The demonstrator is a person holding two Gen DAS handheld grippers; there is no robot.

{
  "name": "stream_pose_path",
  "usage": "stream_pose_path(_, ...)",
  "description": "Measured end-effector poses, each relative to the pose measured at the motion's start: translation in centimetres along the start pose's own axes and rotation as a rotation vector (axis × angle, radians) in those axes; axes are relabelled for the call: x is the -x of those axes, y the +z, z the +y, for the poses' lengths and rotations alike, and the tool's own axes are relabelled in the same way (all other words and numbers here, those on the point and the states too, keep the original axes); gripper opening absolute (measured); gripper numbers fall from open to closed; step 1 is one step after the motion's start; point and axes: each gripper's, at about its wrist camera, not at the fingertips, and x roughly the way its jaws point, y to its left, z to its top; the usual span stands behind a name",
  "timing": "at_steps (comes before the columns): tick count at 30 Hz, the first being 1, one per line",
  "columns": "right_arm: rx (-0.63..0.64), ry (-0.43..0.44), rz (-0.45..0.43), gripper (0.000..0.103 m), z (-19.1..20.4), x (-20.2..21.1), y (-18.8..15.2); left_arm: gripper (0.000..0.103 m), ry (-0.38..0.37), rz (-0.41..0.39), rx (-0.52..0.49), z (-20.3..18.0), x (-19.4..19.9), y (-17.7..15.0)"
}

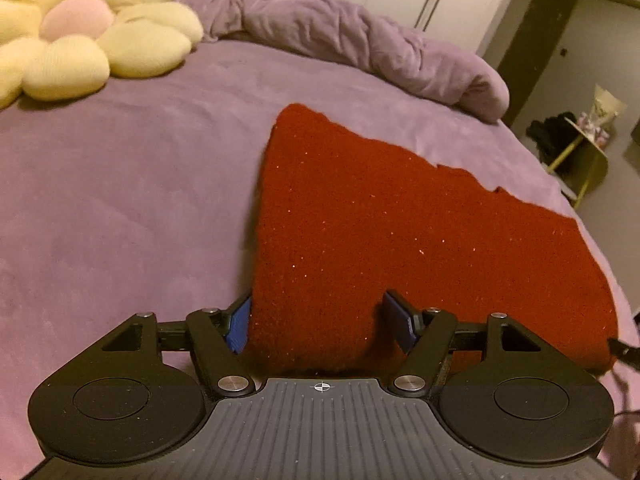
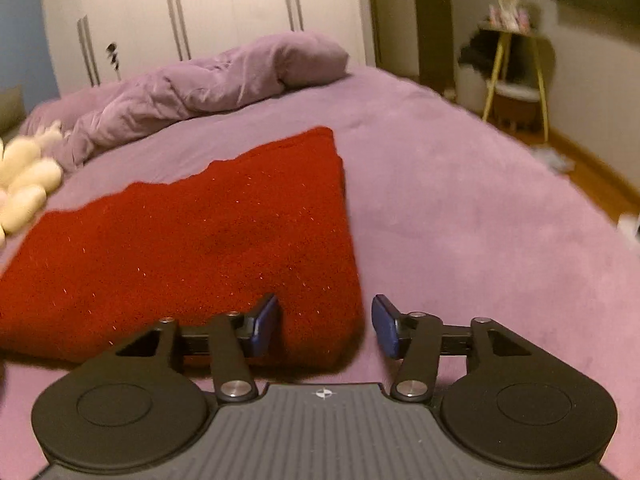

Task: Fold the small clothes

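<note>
A red knitted garment (image 1: pixel 380 224) lies flat on the purple bed (image 1: pixel 120 200), its far edge stepped. My left gripper (image 1: pixel 322 326) is open, its blue pads either side of the garment's near left corner. In the right wrist view the garment (image 2: pixel 200 248) fills the left half. My right gripper (image 2: pixel 326 326) is open, its pads either side of the garment's near right corner. Neither gripper has closed on the cloth.
A rumpled purple duvet (image 1: pixel 360 40) lies along the far side of the bed. A cream and pink flower plush (image 1: pixel 80 28) sits far left. A gold-legged side table (image 2: pixel 516 64) stands beyond the bed's right edge, white wardrobes (image 2: pixel 200 12) behind.
</note>
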Motion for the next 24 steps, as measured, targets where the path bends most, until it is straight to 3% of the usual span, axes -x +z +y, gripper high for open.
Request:
stream_pose_path(2,-0.025,0.034,0.024,0.051,-0.1,0.1,-0.4,0.062,0.012,0.009,0.001,0.0,-0.3,0.2)
stream_pose_path(4,-0.012,0.057,0.031,0.026,0.3,-0.4,0.0,0.041,0.058,0.007,-0.010,-0.1,-0.3,0.2)
stream_pose_path(7,0.032,0.083,-0.020,0.014,1.2,1.3,0.0,0.020,0.062,-0.014,-0.004,0.3,0.1,0.5)
stream_pose_path(10,-0.024,0.121,-0.078,0.014,0.0,1.6,0.0,0.020,0.080,-0.027,-0.003,0.6,0.3,0.7)
stream_pose_path(14,0.106,-0.131,-0.022,0.011,-0.2,-0.1,-1.2,0.025,0.086,-0.011,0.033,1.5,0.0,0.5)
stream_pose_path(16,0.094,-0.196,0.014,0.011,-0.5,-0.3,-1.4,0.033,0.102,-0.004,0.016,1.4,-0.1,0.4)
stream_pose_path(21,0.122,-0.165,-0.068,0.011,0.7,1.9,-1.2,0.039,0.134,0.003,-0.042,0.6,-0.2,0.3)
stream_pose_path(24,0.156,-0.103,-0.109,0.011,2.6,2.4,-1.0,0.040,0.146,0.006,-0.046,0.1,-0.3,0.2)
